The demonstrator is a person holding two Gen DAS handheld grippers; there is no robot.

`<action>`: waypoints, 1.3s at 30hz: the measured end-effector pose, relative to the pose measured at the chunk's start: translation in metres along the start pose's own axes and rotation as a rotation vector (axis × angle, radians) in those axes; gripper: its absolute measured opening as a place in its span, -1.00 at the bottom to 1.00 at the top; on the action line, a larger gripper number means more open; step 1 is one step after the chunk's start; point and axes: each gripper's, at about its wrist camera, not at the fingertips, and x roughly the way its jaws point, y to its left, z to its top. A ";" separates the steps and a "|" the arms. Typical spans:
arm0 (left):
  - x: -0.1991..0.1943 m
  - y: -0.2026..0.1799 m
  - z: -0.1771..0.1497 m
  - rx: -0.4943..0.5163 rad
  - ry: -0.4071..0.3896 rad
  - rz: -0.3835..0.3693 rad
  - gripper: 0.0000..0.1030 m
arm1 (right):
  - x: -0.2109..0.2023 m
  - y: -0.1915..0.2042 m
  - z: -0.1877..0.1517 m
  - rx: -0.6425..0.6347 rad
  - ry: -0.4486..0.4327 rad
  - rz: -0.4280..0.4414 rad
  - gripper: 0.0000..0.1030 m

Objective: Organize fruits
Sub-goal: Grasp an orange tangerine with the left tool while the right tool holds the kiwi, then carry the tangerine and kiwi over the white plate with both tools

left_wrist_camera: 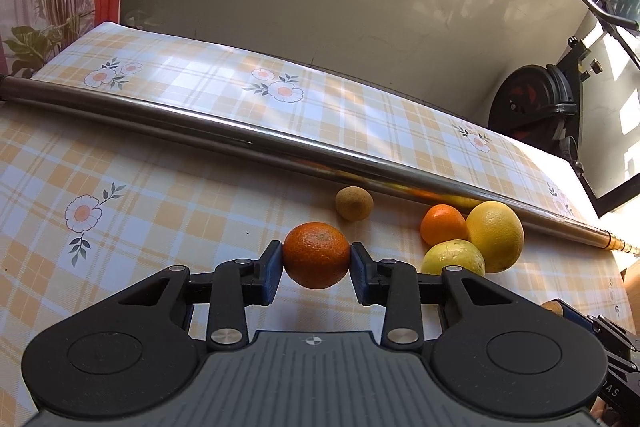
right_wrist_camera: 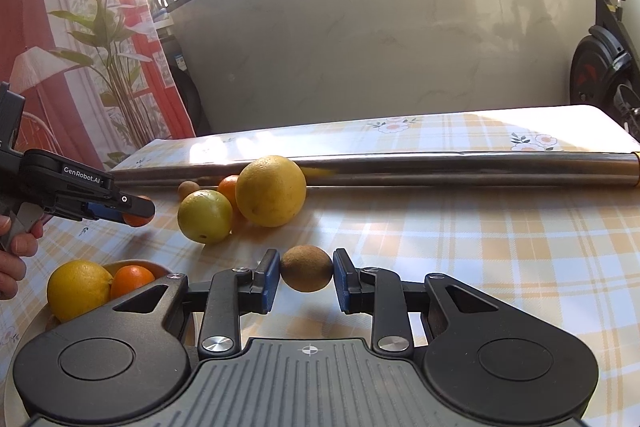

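Between the blue pads of the left gripper [left_wrist_camera: 316, 261] sits a tangerine [left_wrist_camera: 316, 254] — clamped, above the checked tablecloth [left_wrist_camera: 160, 195]; the right gripper [right_wrist_camera: 306, 275] likewise clenches a kiwi [right_wrist_camera: 306, 268] — off the cloth.

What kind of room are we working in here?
Probably a lived-in home room: a table with a yellow-checked floral tablecloth, a black exercise bike by the wall, and a red-patterned curtain beside the sunny window.

On the table [right_wrist_camera: 500, 247] a metal tube [right_wrist_camera: 440, 169] lies across the back, four fruits [right_wrist_camera: 270, 191] cluster just before it, and nearer at the left a bowl [right_wrist_camera: 158, 269] holds two fruits [right_wrist_camera: 78, 289].
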 end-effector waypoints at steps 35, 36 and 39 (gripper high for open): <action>-0.116 -0.049 -0.129 0.223 0.043 -0.230 -0.26 | -0.104 0.077 -0.023 0.043 0.003 0.037 -0.49; -0.113 -0.049 -0.132 0.215 0.057 -0.236 -0.26 | -0.105 0.078 -0.023 0.042 0.003 0.038 -0.49; -0.108 -0.047 -0.137 0.209 0.084 -0.241 -0.26 | -0.108 0.083 -0.023 0.033 0.003 0.038 -0.49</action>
